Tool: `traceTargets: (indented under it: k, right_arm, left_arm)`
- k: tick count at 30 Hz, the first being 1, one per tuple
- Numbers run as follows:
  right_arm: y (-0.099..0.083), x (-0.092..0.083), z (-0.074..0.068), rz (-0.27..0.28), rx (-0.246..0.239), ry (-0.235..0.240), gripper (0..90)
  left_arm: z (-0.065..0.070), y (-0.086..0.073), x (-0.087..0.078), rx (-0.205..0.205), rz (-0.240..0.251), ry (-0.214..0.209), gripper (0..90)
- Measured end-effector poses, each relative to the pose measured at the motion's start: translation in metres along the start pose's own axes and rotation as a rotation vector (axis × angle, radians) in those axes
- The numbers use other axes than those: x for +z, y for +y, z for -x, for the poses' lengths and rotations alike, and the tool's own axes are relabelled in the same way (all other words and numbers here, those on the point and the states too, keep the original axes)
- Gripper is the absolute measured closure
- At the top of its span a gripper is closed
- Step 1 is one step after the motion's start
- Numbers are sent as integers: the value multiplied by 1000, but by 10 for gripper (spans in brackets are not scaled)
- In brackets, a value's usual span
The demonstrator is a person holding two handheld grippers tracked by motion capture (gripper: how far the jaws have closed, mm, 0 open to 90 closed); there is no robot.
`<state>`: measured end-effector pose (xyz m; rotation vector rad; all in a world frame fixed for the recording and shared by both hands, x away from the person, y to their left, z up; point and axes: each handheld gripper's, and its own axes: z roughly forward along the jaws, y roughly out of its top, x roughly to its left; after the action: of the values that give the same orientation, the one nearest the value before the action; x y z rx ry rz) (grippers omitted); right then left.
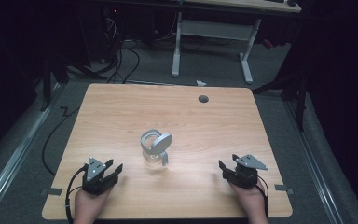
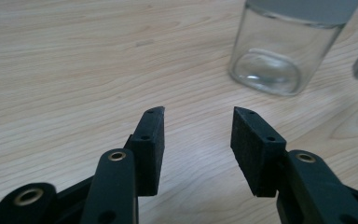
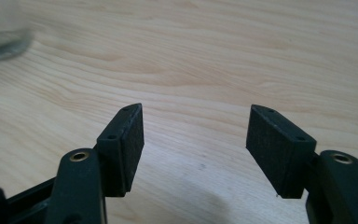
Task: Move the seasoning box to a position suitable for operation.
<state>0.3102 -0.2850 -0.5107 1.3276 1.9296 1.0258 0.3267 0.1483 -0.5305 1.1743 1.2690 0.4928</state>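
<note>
The small clear glass jar point(image 1: 152, 153), with its grey hinged lid point(image 1: 161, 143) tipped open, stands mid-table between the spread, empty left gripper point(image 1: 112, 171) and right gripper point(image 1: 225, 167), likely light, rigid, slippery and breakable, best gripped across its straight wall.

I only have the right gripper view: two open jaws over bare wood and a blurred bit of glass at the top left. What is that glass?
Observer: A clear glass jar standing mid-table, grey lid tipped open above it.
Operator: Is the left gripper on it?
Observer: No. The left gripper is open and short of the jar, nothing between its jaws.
Operator: Where is my right gripper on the table?
Observer: The right gripper is near the table's front right corner, apart from the jar.
</note>
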Motion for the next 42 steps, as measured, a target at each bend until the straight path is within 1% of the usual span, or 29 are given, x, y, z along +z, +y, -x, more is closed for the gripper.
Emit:
traceTargets:
  k: [1, 2, 3, 4, 5, 6, 7, 8, 9, 11, 12, 13, 14, 15, 16, 17, 19, 22, 23, 24, 27, 32, 33, 34, 36, 39, 40, 41, 42]
  right_arm:
    - [0, -2, -1, 8, 5, 11, 408]
    - [0, -2, -1, 8, 5, 11, 408]
    - [-1, -4, 0, 24, 25, 33, 439]
    - [-5, -2, 3, 13, 76, 56, 462]
    - [-6, -1, 3, 9, 86, 69, 477]
    - [-8, 0, 3, 4, 80, 75, 492]
    - [-8, 0, 3, 4, 80, 75, 492]
    - [-9, -2, 3, 9, 83, 76, 517]
    - [-9, -2, 3, 9, 83, 76, 517]
    - [-10, -3, 5, 9, 85, 84, 527]
    - [-11, -2, 5, 6, 82, 94, 565]
    - [-11, -2, 5, 6, 82, 94, 565]
    - [-12, -3, 4, 9, 78, 92, 604]
    - [-12, -3, 4, 13, 74, 97, 695]
    - [-13, -4, 4, 30, 73, 107, 849]
    - [-13, -5, 3, 35, 71, 113, 883]
    - [-12, -6, 3, 40, 62, 113, 900]
    - [-11, -7, 0, 50, 52, 125, 895]
    - [-11, -7, 0, 50, 52, 125, 895]
    - [-11, -7, 0, 50, 54, 133, 882]
    - [-12, -7, 1, 49, 58, 139, 873]
    - [-14, -7, 5, 52, 73, 144, 869]
    - [-14, -7, 5, 52, 73, 144, 869]
    - [-14, -7, 5, 51, 77, 145, 869]
    - [-14, -7, 5, 49, 70, 147, 870]
    - [-14, -6, 3, 45, 63, 153, 874]
    - [-14, -4, -1, 39, 56, 165, 880]
    - [-14, -4, -1, 39, 56, 165, 880]
    - [-14, -1, -8, 31, 31, 182, 885]
  left_arm:
    - [4, -2, 1, 1, 1, -5, 557]
    - [4, -2, 1, 1, 1, -5, 562]
    - [8, -3, 2, 1, -6, -8, 562]
    - [16, -8, 2, -18, -18, -23, 583]
    - [22, -11, 2, -33, -28, -37, 586]
    - [22, -11, 2, -33, -28, -37, 599]
    - [27, -14, 1, -22, -39, -49, 599]
    - [39, -19, 2, -12, -51, -72, 621]
    - [39, -19, 2, -12, -51, -72, 628]
    - [49, -22, 4, -26, -60, -96, 644]
    - [61, -25, 7, -38, -63, -117, 687]
    - [61, -25, 7, -38, -63, -117, 723]
    - [66, -26, 9, -33, -60, -125, 723]
    - [72, -28, 12, -31, -52, -119, 816]
    - [83, -32, 18, -12, -55, -120, 900]
    - [83, -32, 18, -12, -55, -120, 900]
    - [94, -36, 25, 2, -56, -114, 900]
    - [106, -45, 41, 35, -63, -78, 900]
    - [106, -45, 41, 35, -63, -78, 900]
    - [110, -48, 47, 47, -61, -73, 900]
    - [115, -49, 52, 51, -52, -72, 900]
    - [126, -52, 64, 51, -51, -86, 900]
    - [130, -53, 68, 50, -52, -92, 900]
    - [139, -56, 76, 46, -52, -112, 900]
    - [146, -60, 85, 41, -54, -123, 900]
    - [148, -62, 87, 31, -59, -134, 900]
    - [145, -61, 80, 28, -64, -142, 900]
    - [145, -61, 80, 28, -64, -142, 900]
    - [134, -57, 68, 16, -73, -143, 900]
